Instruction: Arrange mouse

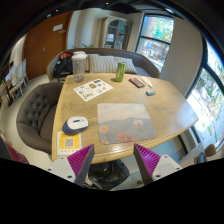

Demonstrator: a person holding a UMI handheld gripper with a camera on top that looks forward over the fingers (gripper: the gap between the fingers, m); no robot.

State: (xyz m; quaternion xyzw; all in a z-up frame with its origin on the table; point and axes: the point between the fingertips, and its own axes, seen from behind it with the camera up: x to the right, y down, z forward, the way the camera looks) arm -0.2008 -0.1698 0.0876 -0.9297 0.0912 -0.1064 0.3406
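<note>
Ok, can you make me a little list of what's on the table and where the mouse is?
table: wooden, chairs around it
mouse: white, near the table's front edge, ahead of the left finger
mat: clear sheet, right of the mouse
paper: printed sheet, mid-table
bottle: green, far side
jug: clear, far side, left of the bottle
tag: yellow card, at the front edge below the mouse
hand-held gripper: open, holding nothing, short of the table
</note>
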